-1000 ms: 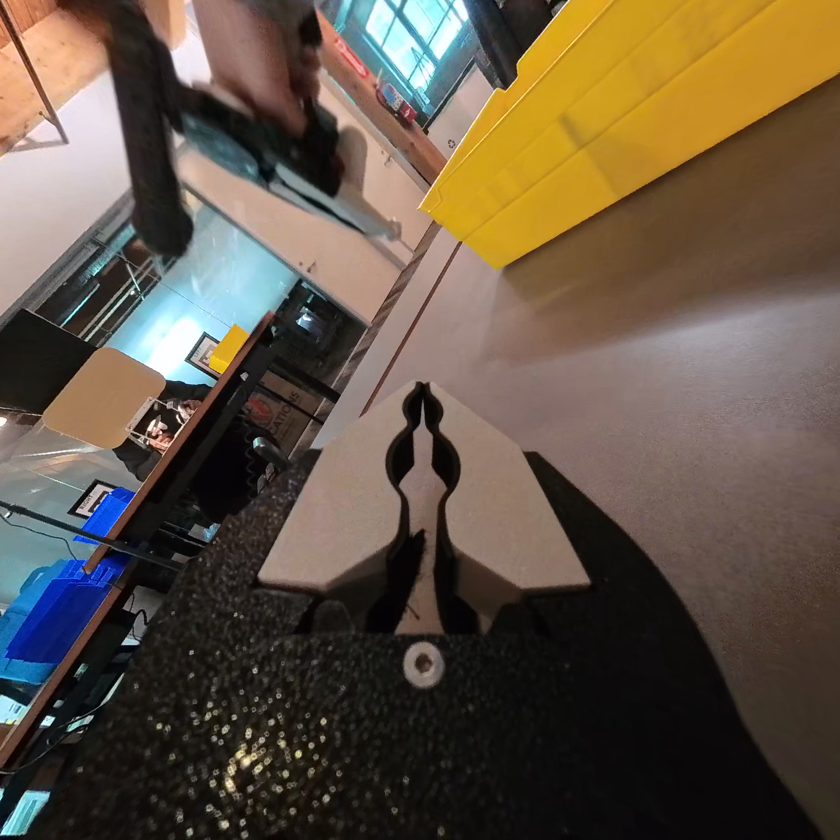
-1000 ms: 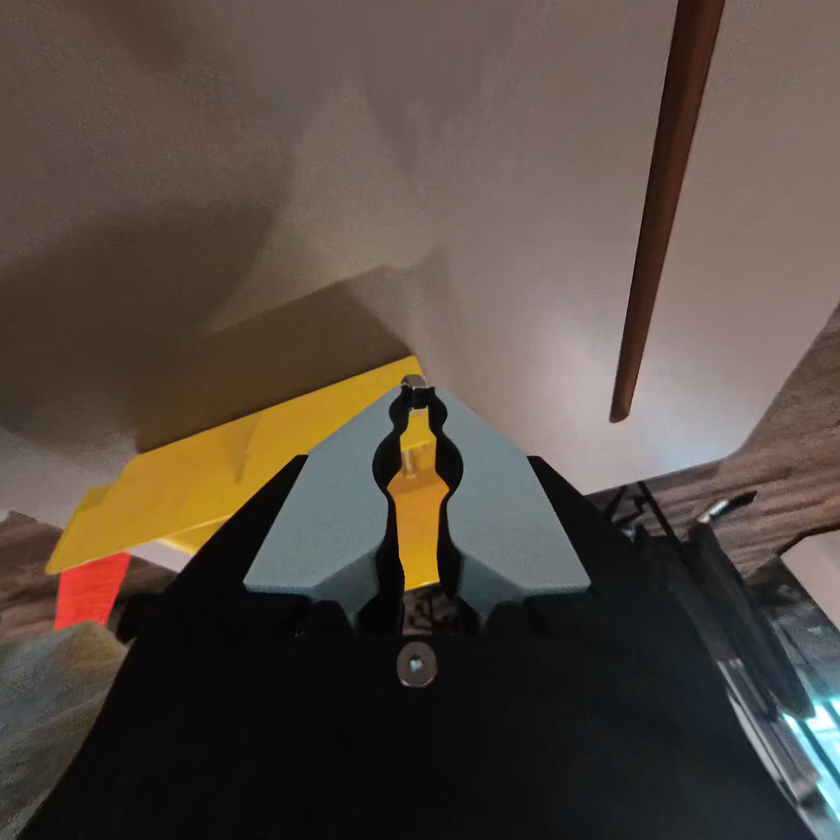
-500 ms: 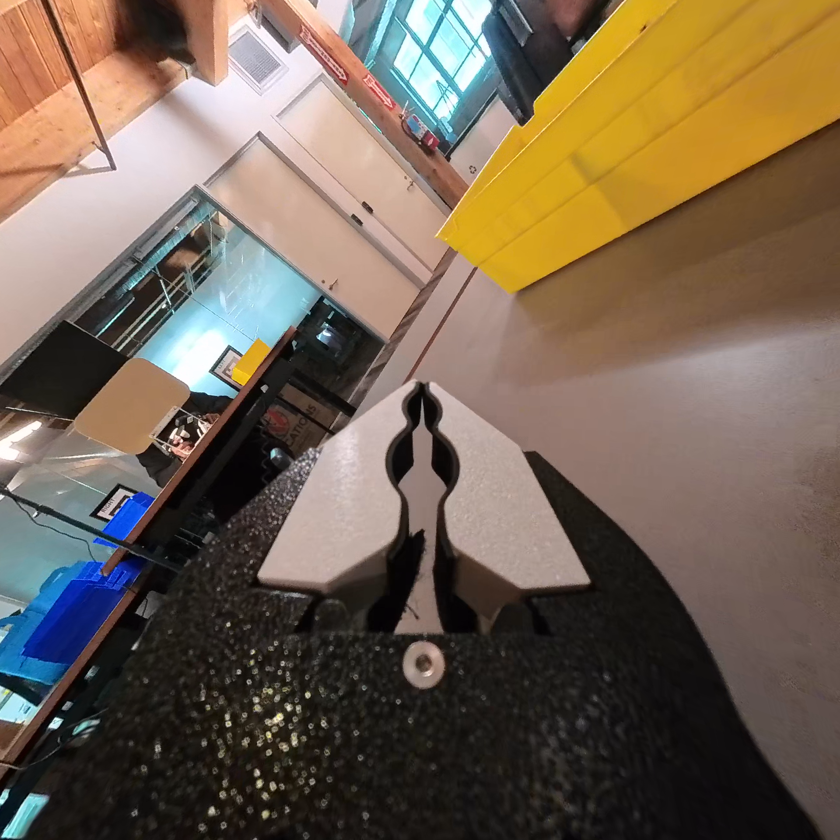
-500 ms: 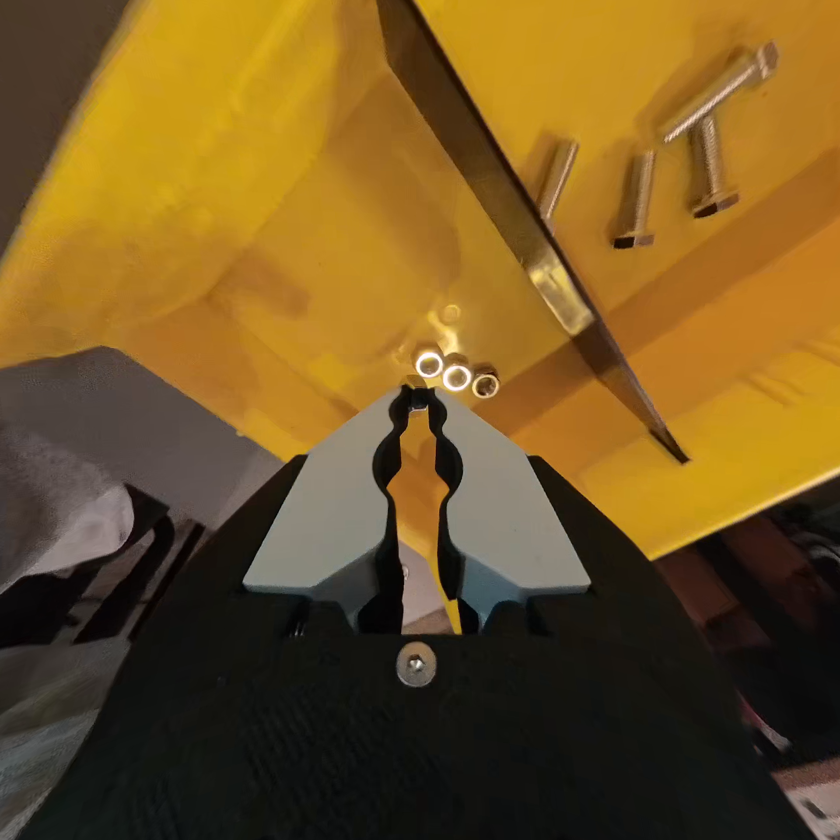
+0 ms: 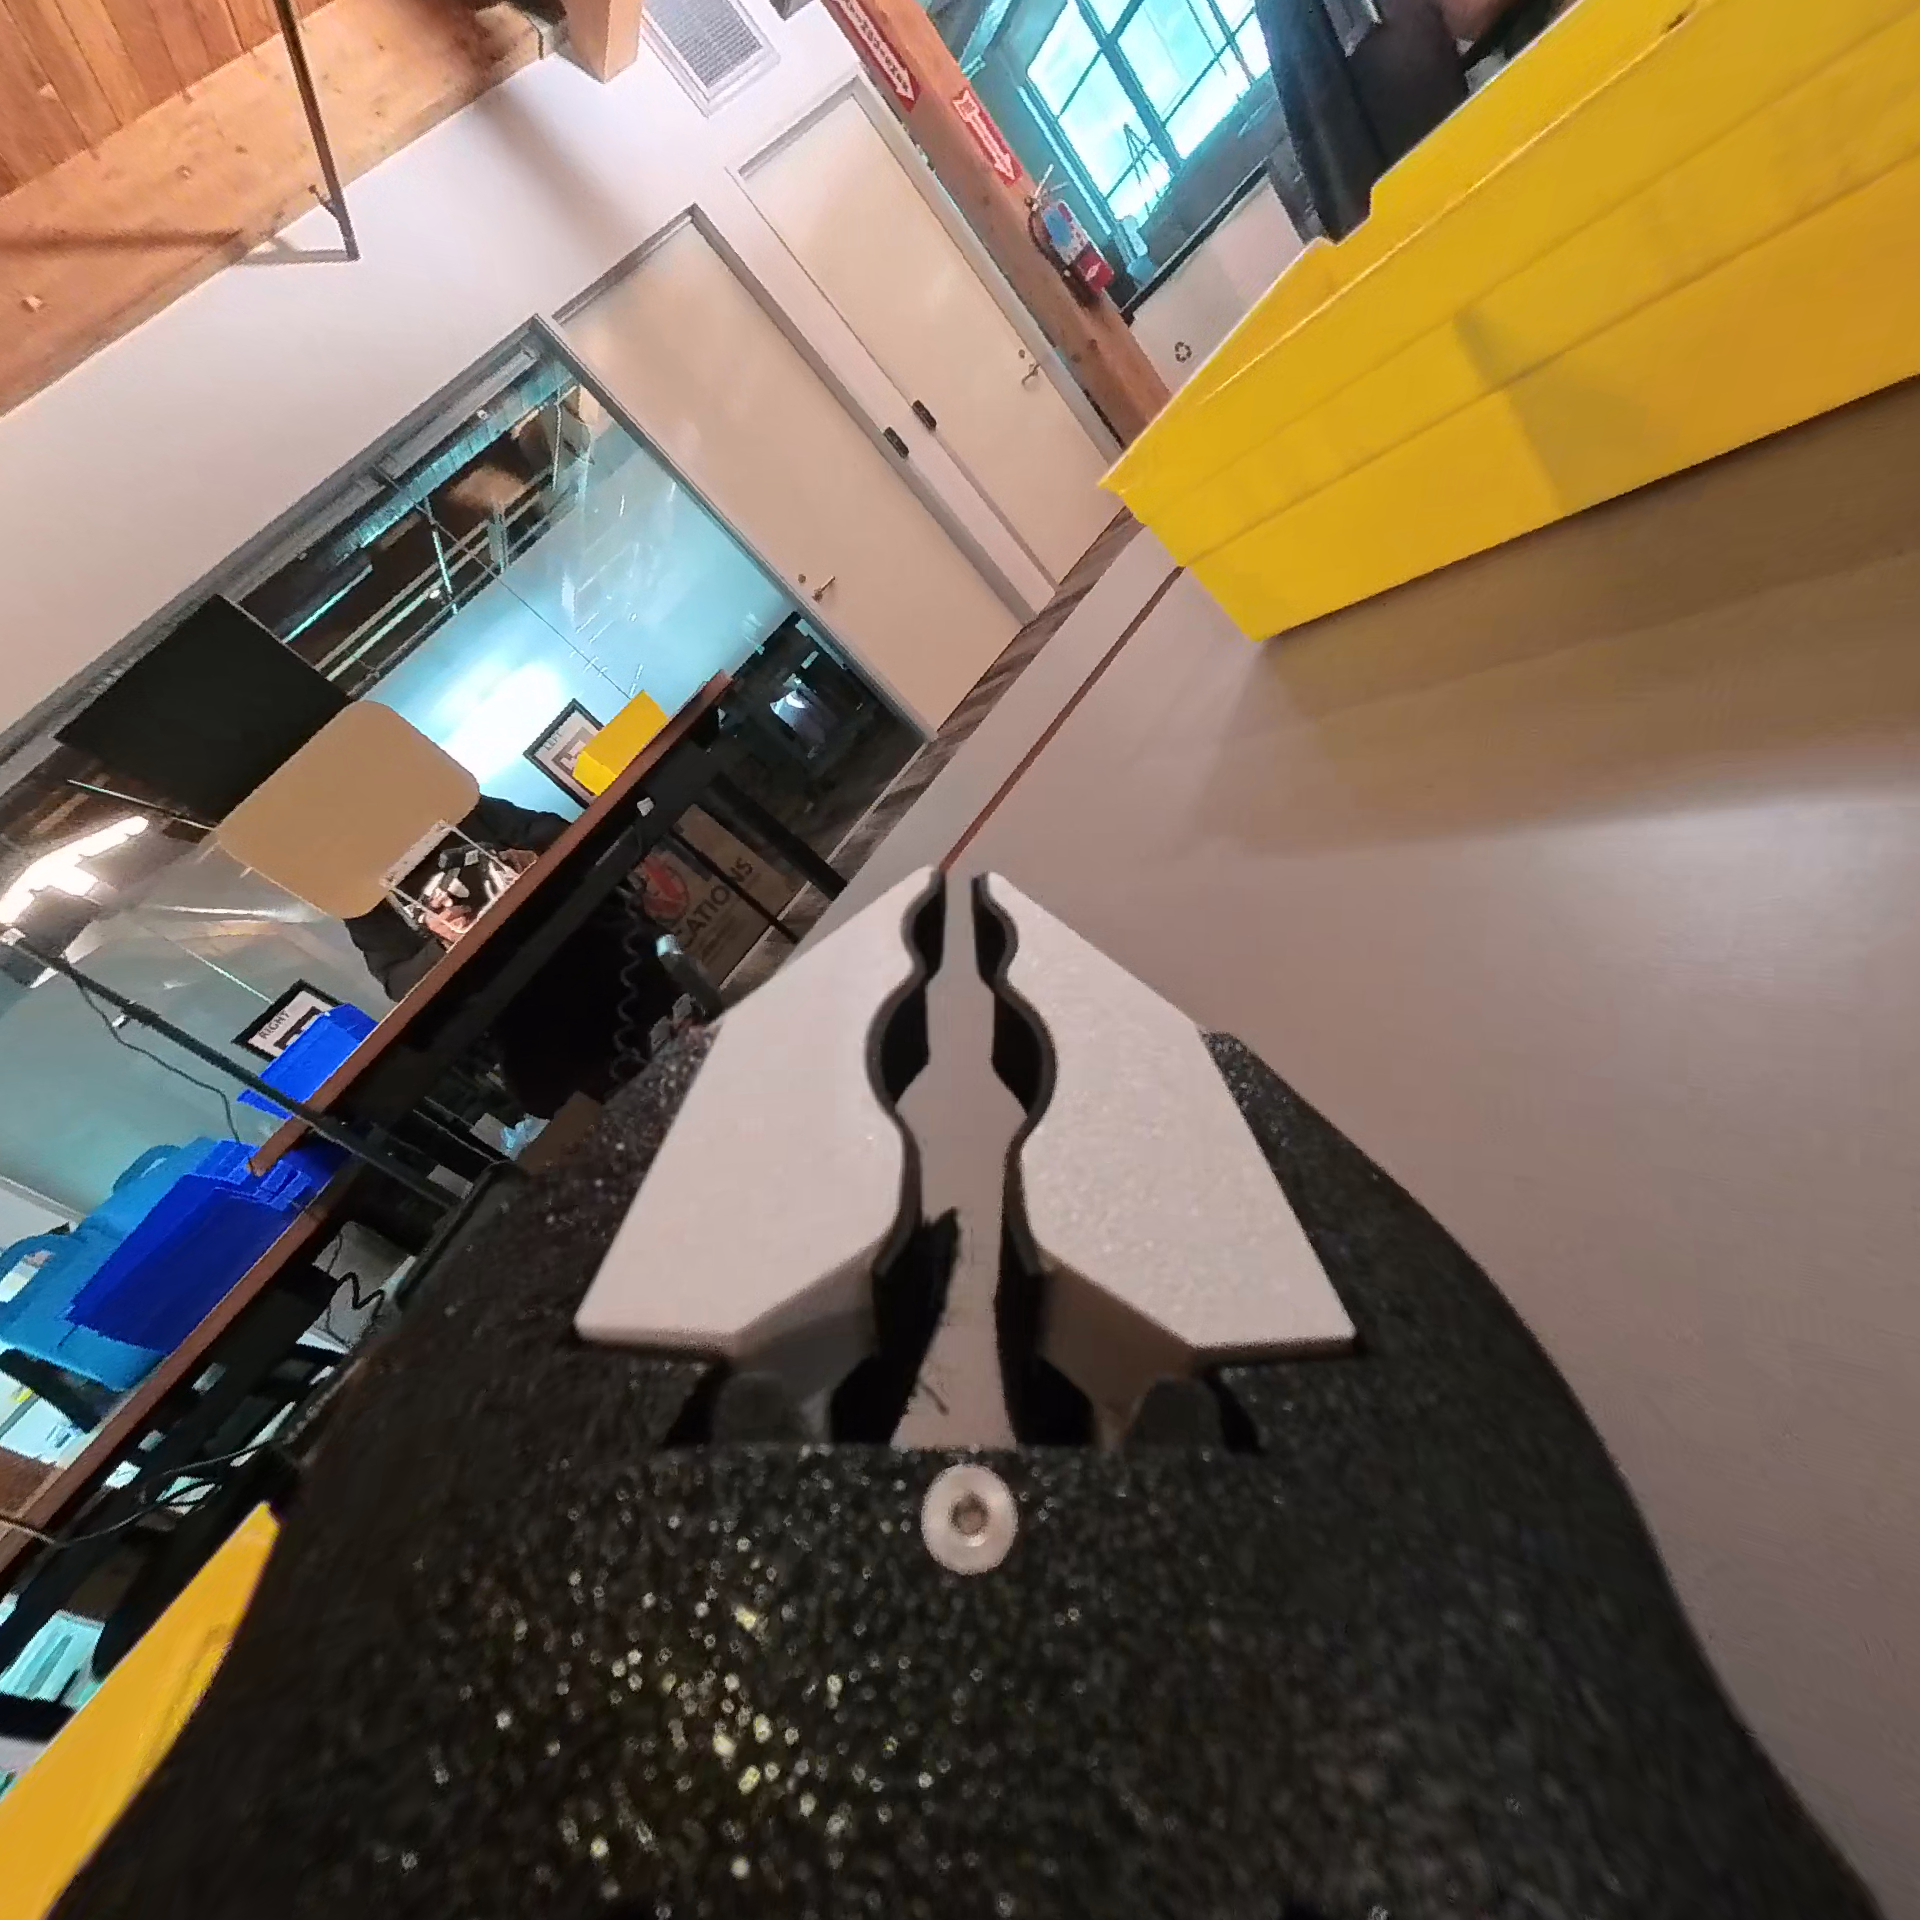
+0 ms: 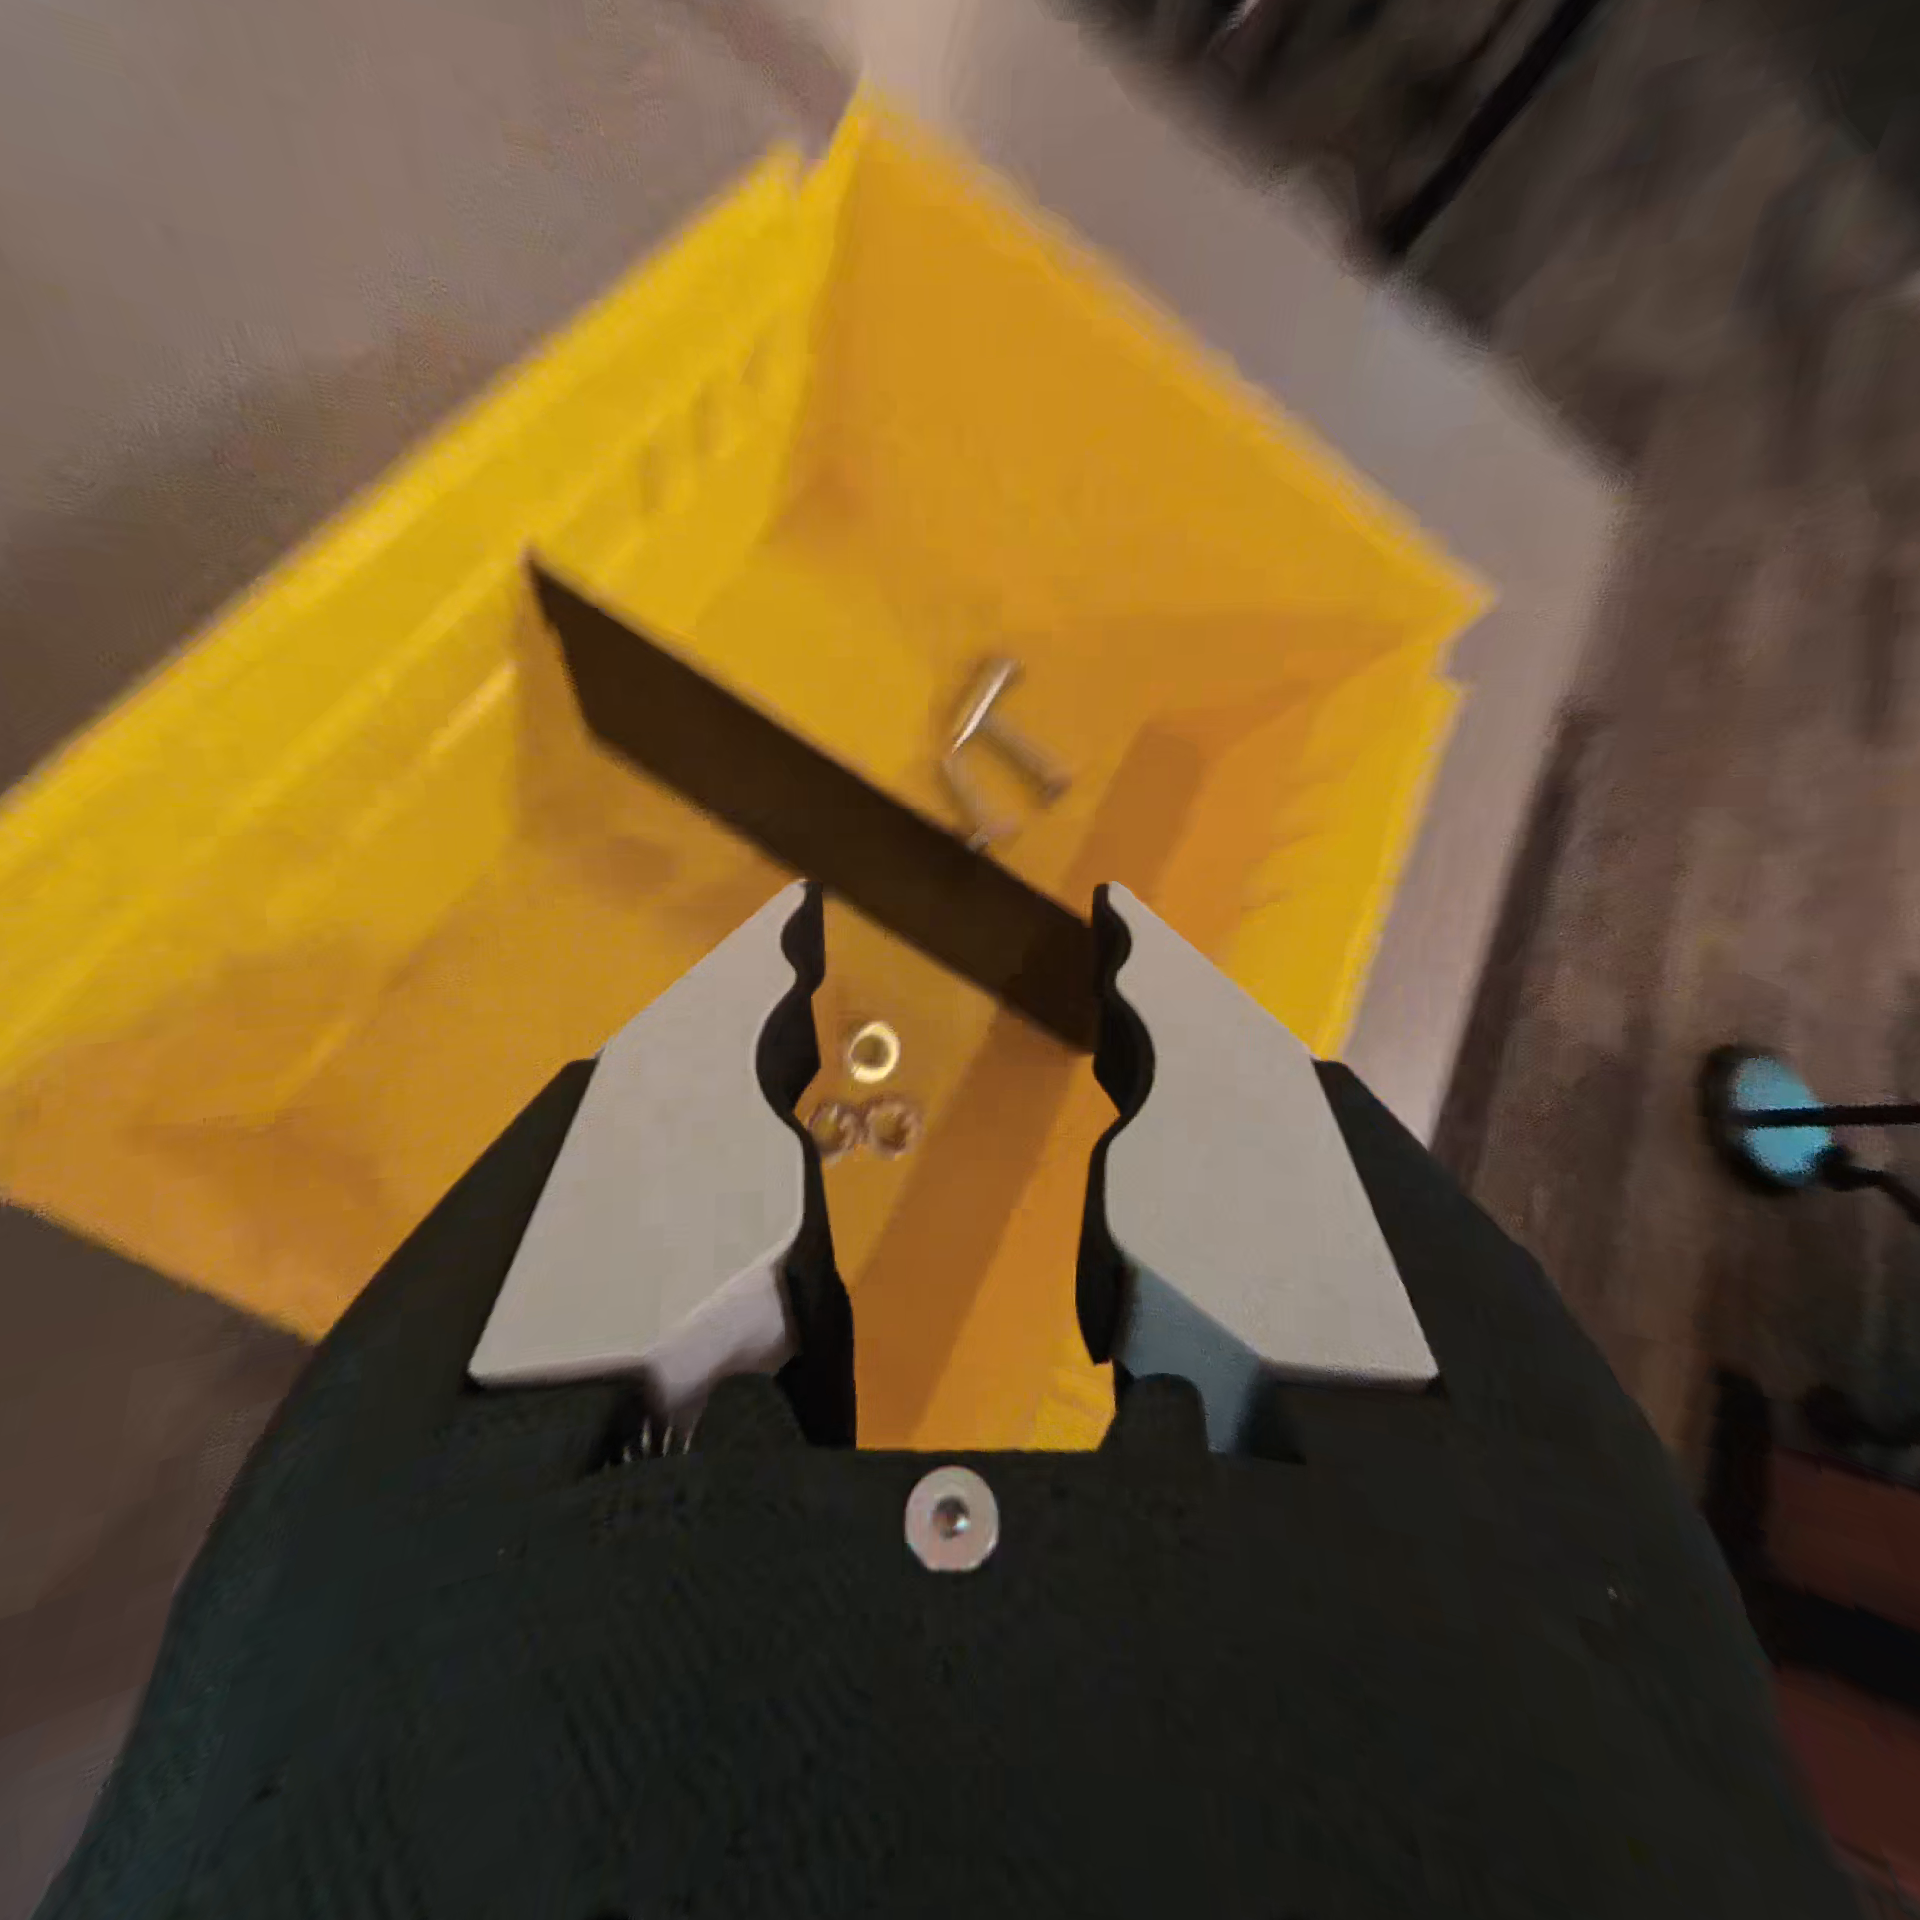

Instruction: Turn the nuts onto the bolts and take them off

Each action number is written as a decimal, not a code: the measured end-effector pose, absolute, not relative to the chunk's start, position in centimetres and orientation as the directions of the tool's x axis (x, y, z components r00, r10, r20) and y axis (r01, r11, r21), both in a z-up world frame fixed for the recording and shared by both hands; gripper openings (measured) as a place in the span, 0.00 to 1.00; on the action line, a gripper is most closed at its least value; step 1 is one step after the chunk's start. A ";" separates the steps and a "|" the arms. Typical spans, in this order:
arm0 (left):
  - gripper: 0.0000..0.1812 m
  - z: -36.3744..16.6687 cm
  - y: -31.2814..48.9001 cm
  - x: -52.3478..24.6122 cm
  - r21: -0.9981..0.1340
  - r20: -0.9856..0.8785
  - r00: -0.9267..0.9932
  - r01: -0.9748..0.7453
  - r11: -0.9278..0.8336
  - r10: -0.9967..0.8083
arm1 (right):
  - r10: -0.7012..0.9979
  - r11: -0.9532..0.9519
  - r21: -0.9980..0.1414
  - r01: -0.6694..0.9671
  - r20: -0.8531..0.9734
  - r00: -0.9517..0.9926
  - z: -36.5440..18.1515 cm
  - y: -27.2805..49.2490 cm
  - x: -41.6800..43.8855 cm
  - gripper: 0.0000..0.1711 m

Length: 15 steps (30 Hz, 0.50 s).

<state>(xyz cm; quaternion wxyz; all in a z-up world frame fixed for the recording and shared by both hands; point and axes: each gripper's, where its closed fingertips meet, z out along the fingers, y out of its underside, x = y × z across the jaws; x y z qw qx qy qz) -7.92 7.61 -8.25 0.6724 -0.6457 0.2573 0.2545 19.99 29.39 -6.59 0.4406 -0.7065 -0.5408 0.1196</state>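
Observation:
My right gripper [image 6: 956, 902] is open and empty, hovering above a yellow bin [image 6: 312, 935] split by a black divider [image 6: 790, 800]. Three brass nuts [image 6: 871, 1049] lie in the near compartment, seen between my fingers. Several bolts [image 6: 1003, 743] lie in the far compartment beyond the divider. This view is blurred by motion. My left gripper [image 5: 958, 885] is shut and empty, low over the grey table [image 5: 1507, 987], tilted sideways. The same yellow bin's outer wall [image 5: 1558, 364] stands ahead of it to the right.
The table's far edge [image 5: 1049, 727] runs ahead of the left gripper, with another desk and blue bins [image 5: 187, 1236] beyond. A yellow edge [image 5: 125, 1714] shows at the lower left. A person sits far off behind glass.
My right gripper swung over the bin, then pulled back and opened; the small nut it pinched at its tips is gone from them. The left gripper stayed shut and barely shifted.

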 end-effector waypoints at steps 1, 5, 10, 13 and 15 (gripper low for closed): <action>0.03 -8.1 7.5 -8.0 -0.739 -0.672 0.740 -0.672 0.038 0.019 | 0.817 -0.018 -0.824 0.567 0.315 0.483 -4.6 29.6 20.9 0.30; 0.24 -6.8 6.9 -8.1 -0.817 -0.573 0.818 -0.575 0.040 0.052 | 0.596 0.048 -0.963 0.264 0.239 0.766 -0.2 29.4 27.0 0.35; 0.69 -2.7 3.6 -8.4 -0.964 -0.256 0.952 -0.265 0.033 0.167 | 0.546 -0.037 -0.951 0.306 0.237 0.804 -4.0 30.6 31.2 0.57; 0.86 -2.3 0.9 -8.4 -0.998 -0.052 0.982 -0.047 -0.030 0.183 | 0.519 -0.130 -0.954 0.270 0.166 0.838 -6.3 31.9 32.1 0.88; 0.87 -3.3 -1.4 -10.7 -0.989 -0.065 0.942 -0.017 -0.146 0.330 | 0.488 -0.150 -0.950 0.274 0.170 0.856 -7.3 32.8 32.4 0.93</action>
